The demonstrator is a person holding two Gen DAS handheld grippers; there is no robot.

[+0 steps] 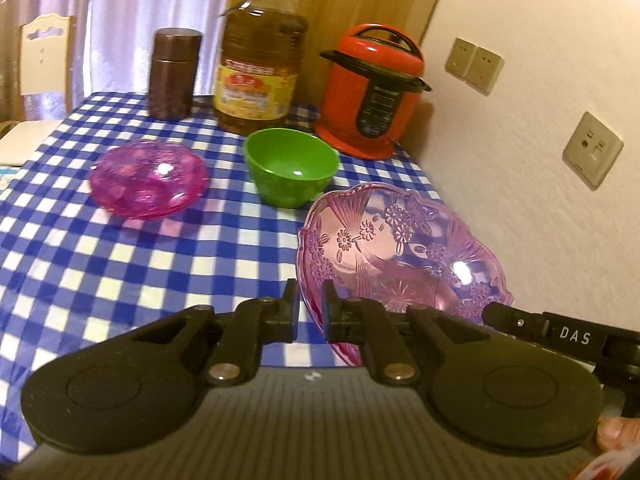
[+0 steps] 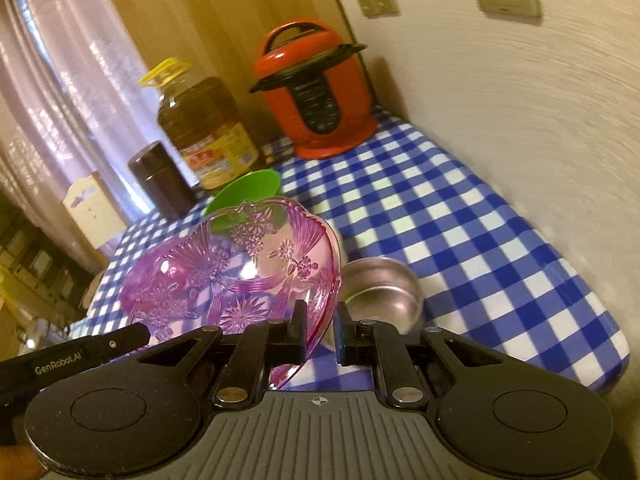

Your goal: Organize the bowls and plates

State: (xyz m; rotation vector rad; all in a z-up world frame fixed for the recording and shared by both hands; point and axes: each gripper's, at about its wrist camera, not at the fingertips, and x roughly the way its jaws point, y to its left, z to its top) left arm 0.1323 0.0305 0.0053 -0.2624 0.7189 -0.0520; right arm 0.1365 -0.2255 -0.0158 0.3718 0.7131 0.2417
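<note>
Curtains (image 1: 132,20) hang far left behind the checked table (image 1: 120,264), with a pale chair (image 1: 46,56) at that edge. Moving right along the back we see a brown canister (image 1: 173,74), a yellow-capped oil bottle (image 1: 260,56) and a red pressure cooker (image 1: 372,92) by the wall. In front of them sit a magenta glass plate (image 1: 148,178) and, near it to the right, a green bowl (image 1: 291,166), both resting on the cloth. Our left gripper (image 1: 311,304) has its jaws closed on the left rim of a pink flowered dish (image 1: 400,248), which is tilted and lifted off the table. From the right wrist view, our right gripper (image 2: 320,320) straddles the opposite rim of that same dish (image 2: 240,272); its left finger touches the rim, while the right finger stands slightly apart, so we cannot tell whether it grips. Just beside the dish, to its right, a steel bowl (image 2: 384,288) sits on the cloth.
</note>
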